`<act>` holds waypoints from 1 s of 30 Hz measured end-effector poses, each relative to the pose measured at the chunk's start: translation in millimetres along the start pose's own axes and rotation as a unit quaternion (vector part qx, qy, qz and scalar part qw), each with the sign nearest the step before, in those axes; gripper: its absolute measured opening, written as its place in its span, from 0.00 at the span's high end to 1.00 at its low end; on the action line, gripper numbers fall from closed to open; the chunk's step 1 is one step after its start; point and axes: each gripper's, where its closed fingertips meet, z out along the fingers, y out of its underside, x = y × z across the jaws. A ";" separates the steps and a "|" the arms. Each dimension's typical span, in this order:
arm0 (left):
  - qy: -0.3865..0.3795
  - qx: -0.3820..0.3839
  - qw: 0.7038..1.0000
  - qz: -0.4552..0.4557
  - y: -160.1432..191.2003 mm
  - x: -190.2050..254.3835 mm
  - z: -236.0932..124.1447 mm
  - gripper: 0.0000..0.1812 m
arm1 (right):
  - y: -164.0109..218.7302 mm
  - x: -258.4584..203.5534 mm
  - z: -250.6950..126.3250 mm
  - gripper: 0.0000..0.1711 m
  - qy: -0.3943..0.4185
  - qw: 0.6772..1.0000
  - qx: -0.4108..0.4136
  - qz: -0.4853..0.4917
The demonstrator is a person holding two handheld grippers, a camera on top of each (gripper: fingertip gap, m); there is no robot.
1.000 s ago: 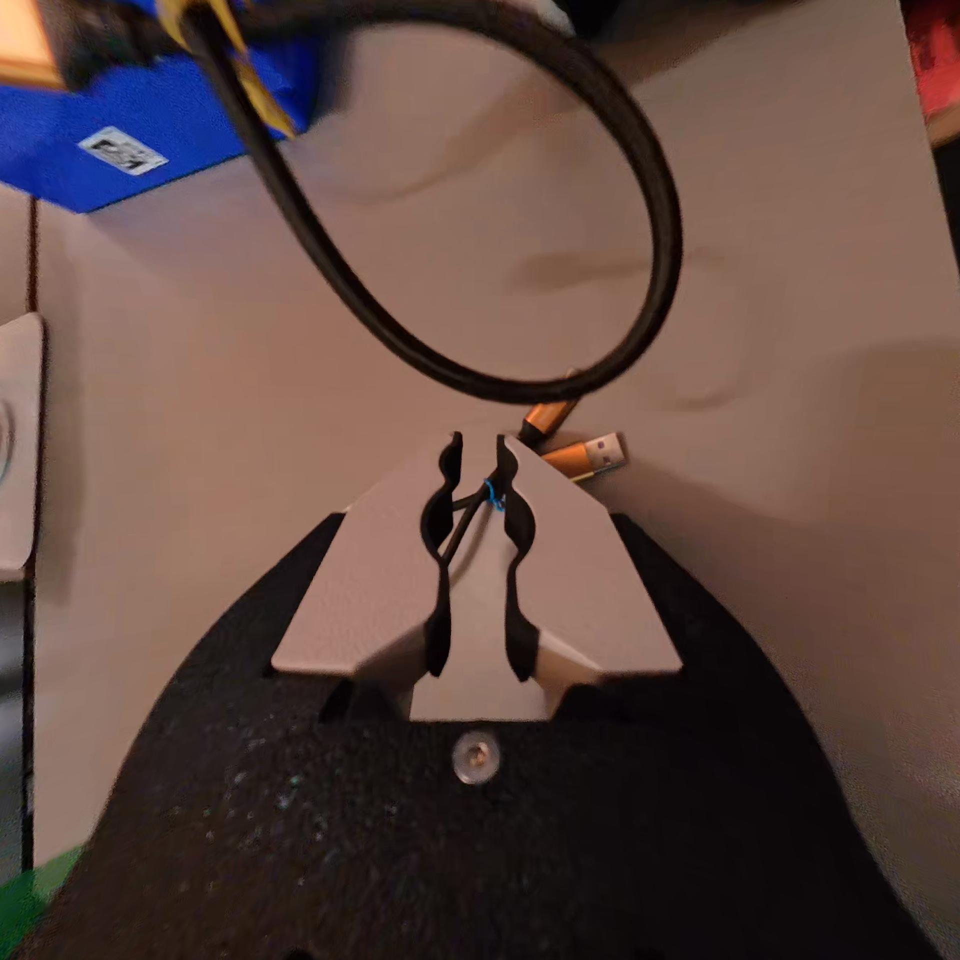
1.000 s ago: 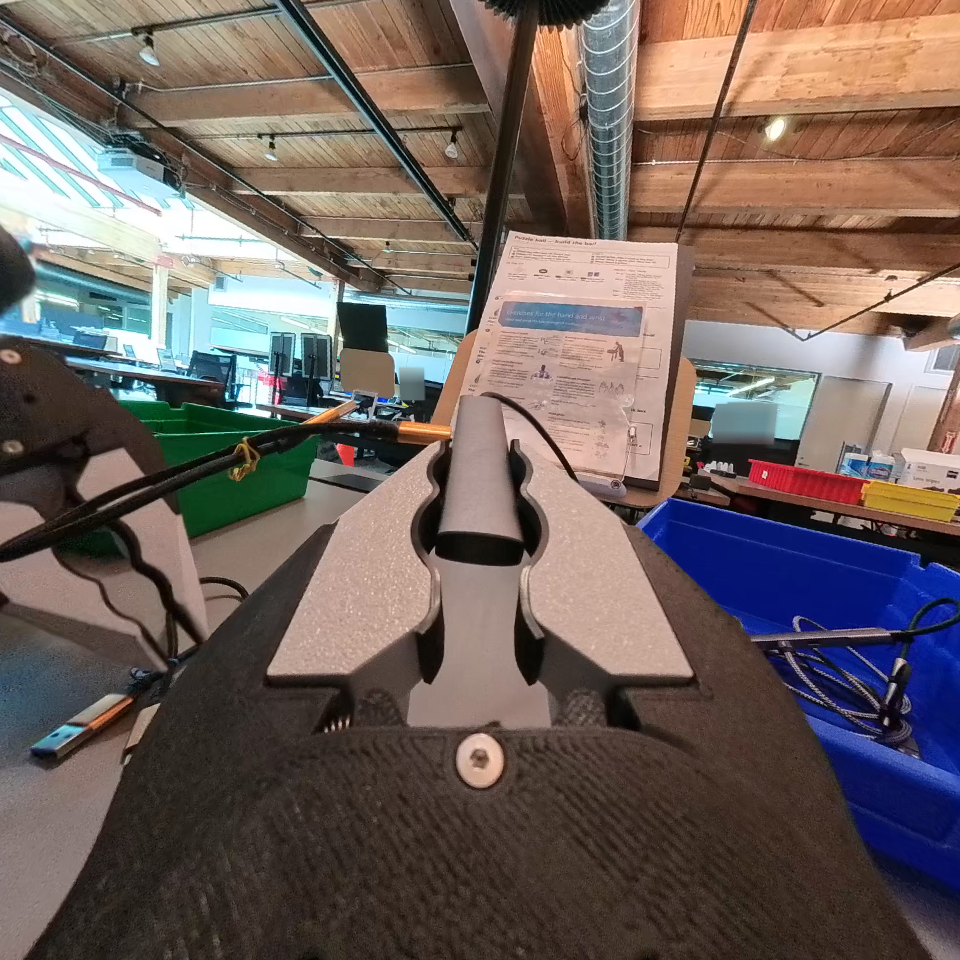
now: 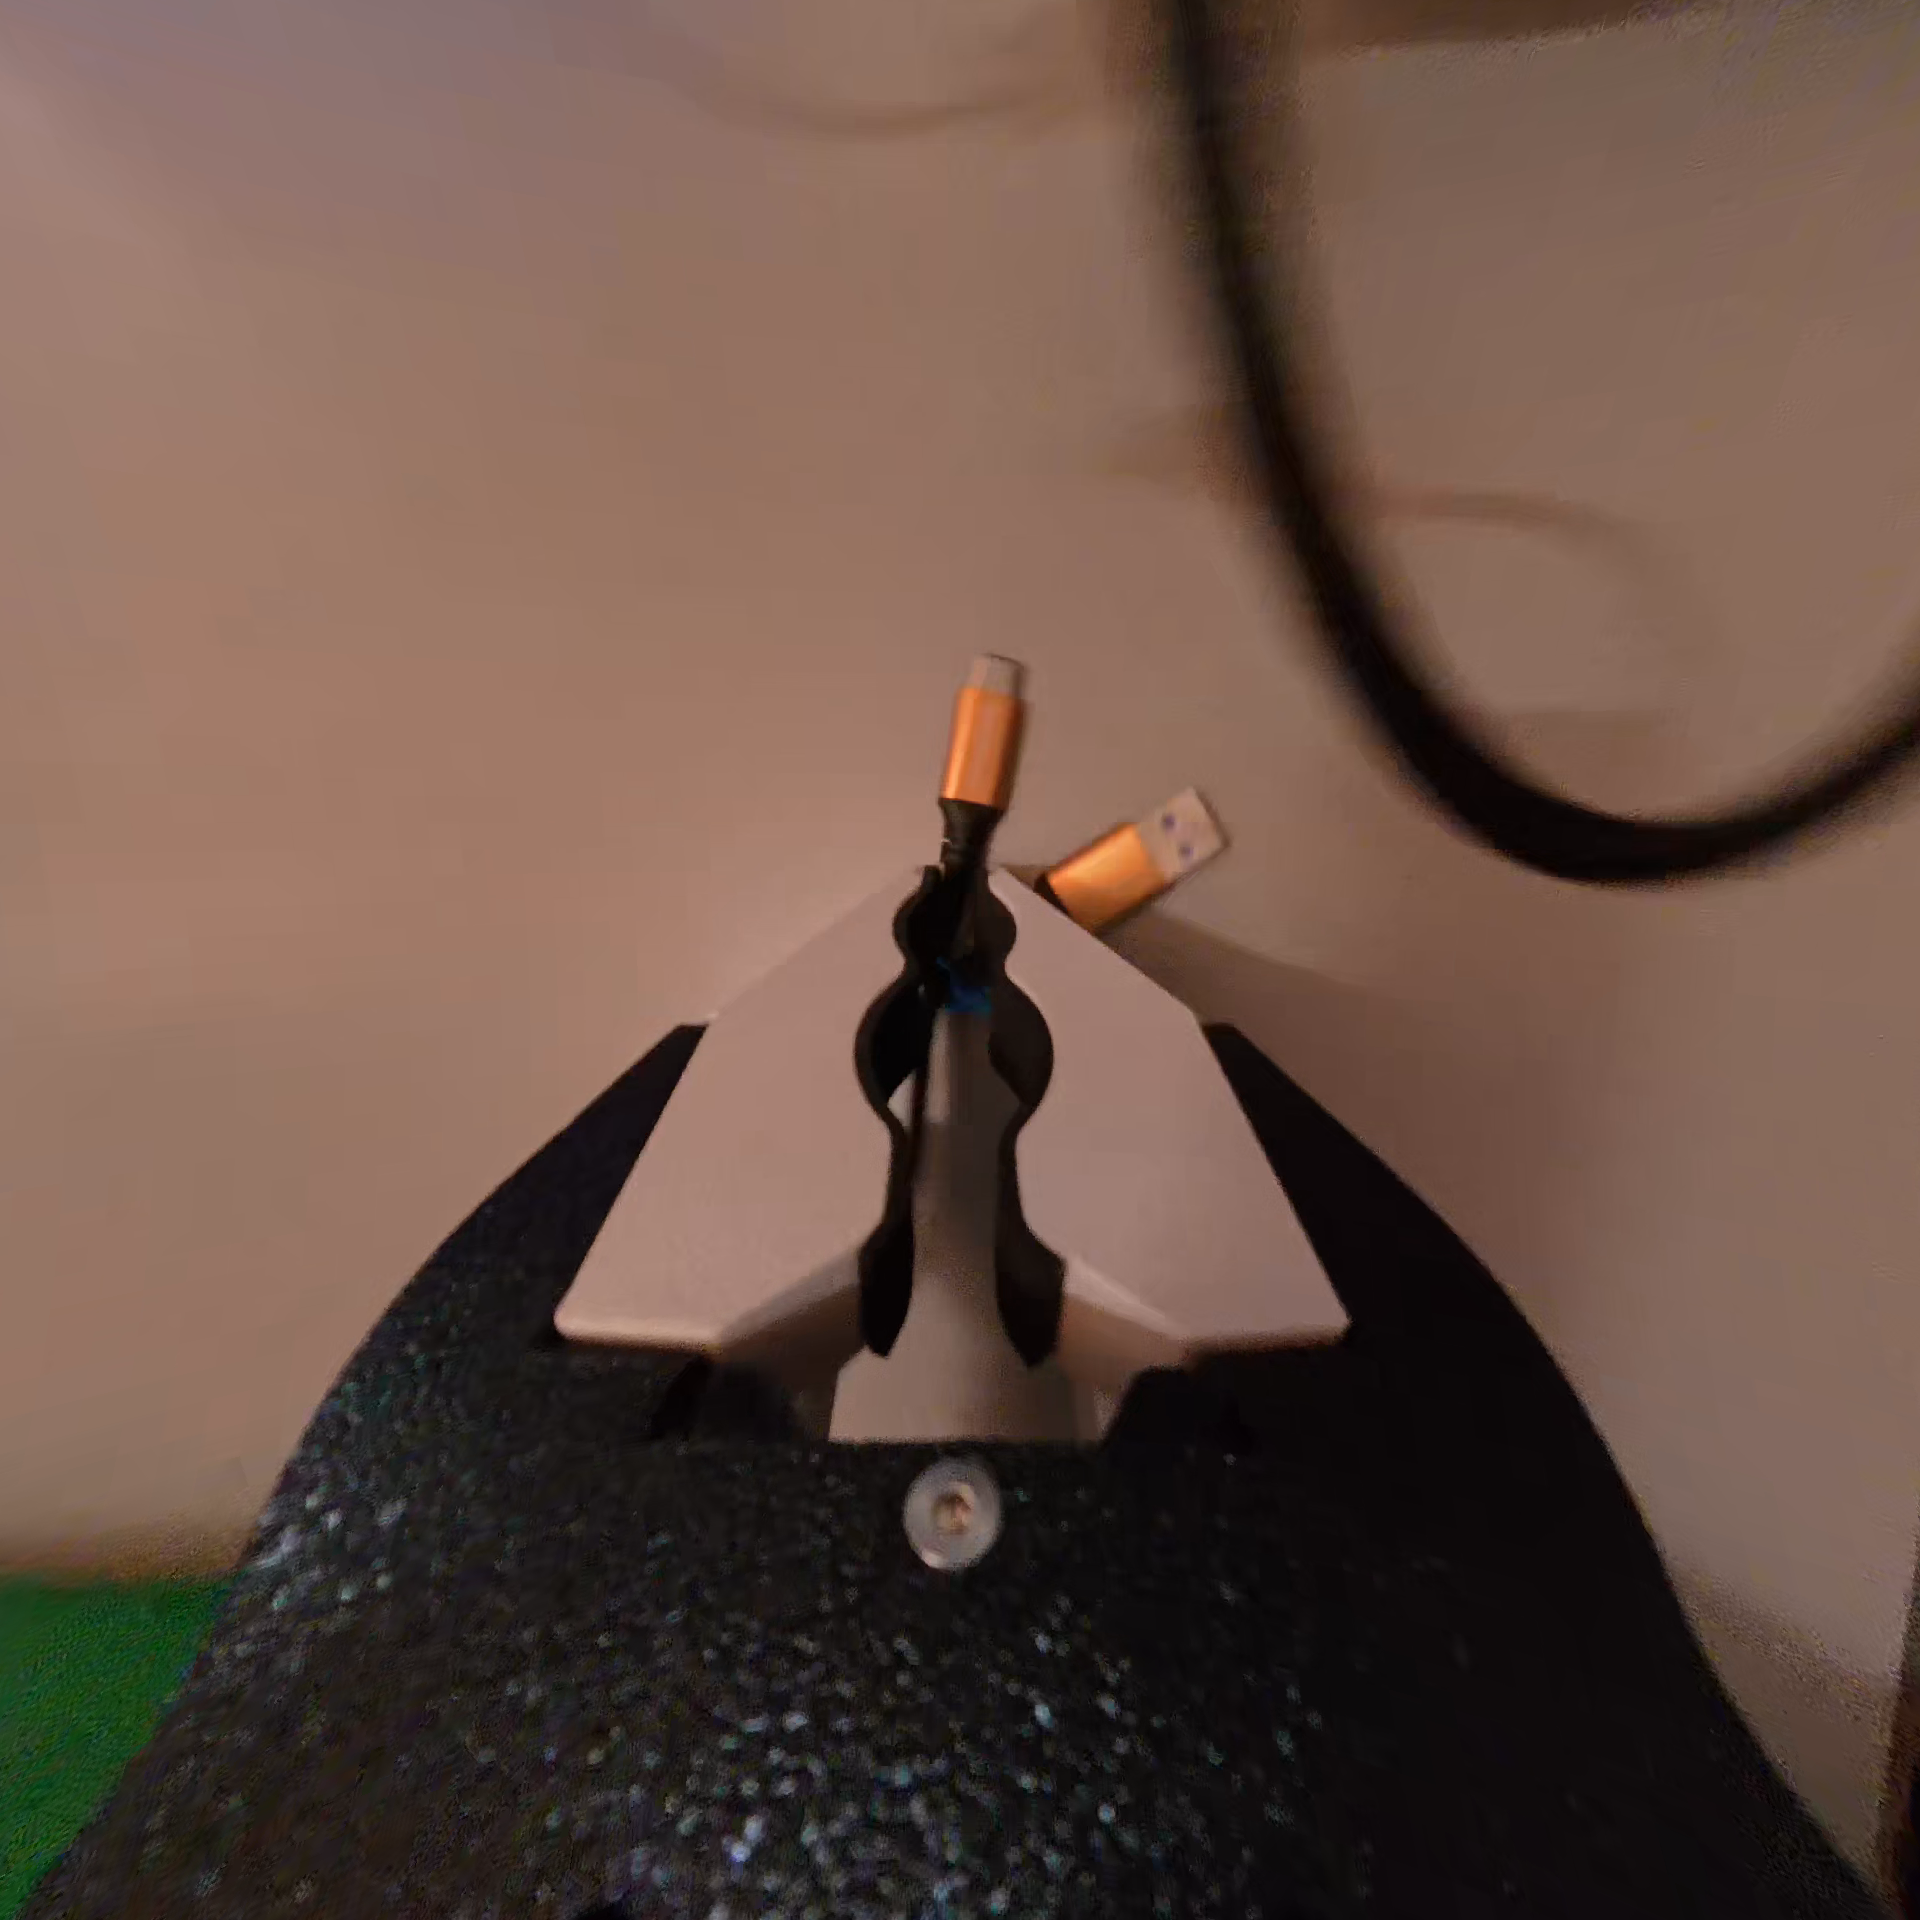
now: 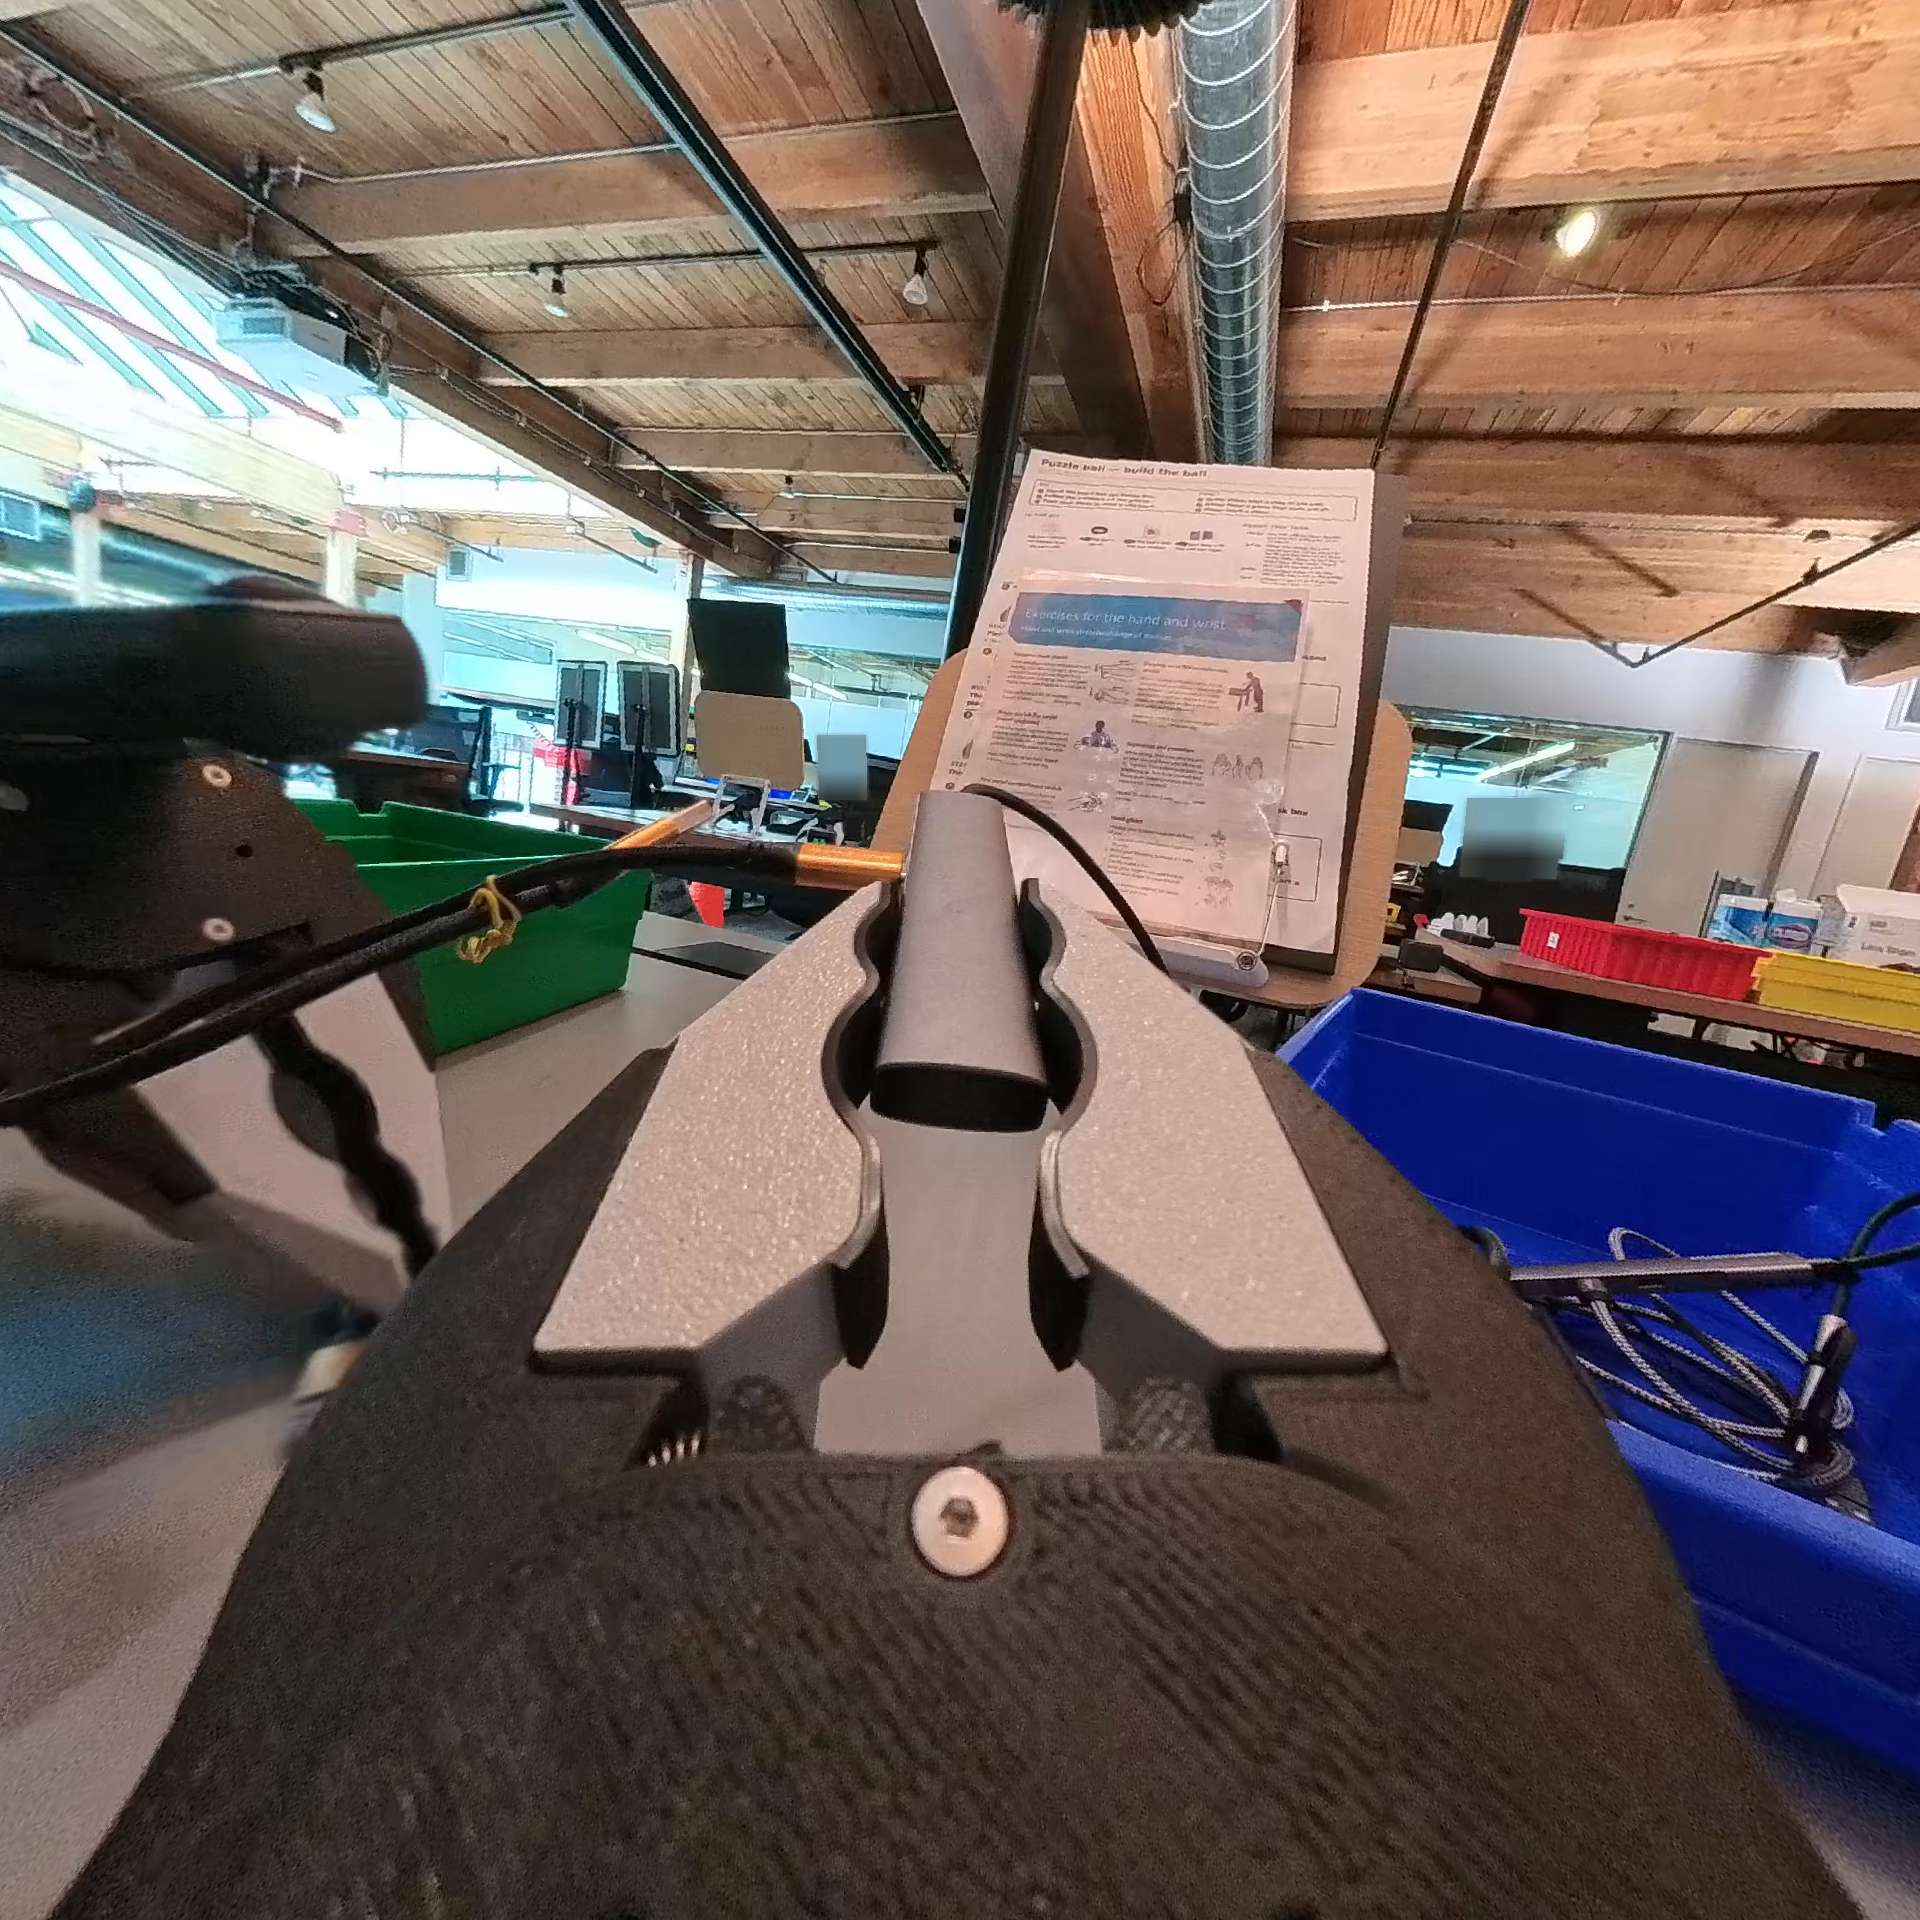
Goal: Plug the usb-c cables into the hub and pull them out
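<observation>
Fingers of the left gripper [image 3: 961, 883] pinch a black cable [image 3: 961, 847] just behind its orange plug [image 3: 982, 743], above the table [image 3: 416, 520]. Right gripper [image 4: 956, 914] squeezes the grey hub [image 4: 956, 966], with another orange plug [image 4: 847, 861] in its side.

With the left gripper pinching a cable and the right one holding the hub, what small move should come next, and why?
Probably bring the left gripper toward the hub and line its free USB-C plug up with a port. That plug juts past the fingertips, unplugged, its cable clamped. The right gripper grips the hub upright, and another orange plug already sits at its left side. No free port is visible.
</observation>
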 end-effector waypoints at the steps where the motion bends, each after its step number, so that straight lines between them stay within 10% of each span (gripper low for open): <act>1: -0.036 -0.013 0.998 -0.057 5.0 -11.4 -0.3 0.99 | 0.0 0.5 -0.2 0.87 0.001 1.000 0.000 0.000; 5: -0.056 0.002 0.967 -0.247 13.1 -9.0 -5.9 0.98 | 0.1 0.0 0.1 0.87 -0.001 1.000 0.000 0.002; 15: -0.117 0.007 0.990 -0.081 15.2 -6.0 -12.9 0.93 | 1.8 -2.5 0.7 0.87 -0.006 1.000 -0.005 0.002; 30: -0.097 0.093 0.949 -0.287 3.7 -18.7 -35.9 0.99 | 0.5 -27.5 2.0 0.87 -0.087 0.995 -0.004 0.038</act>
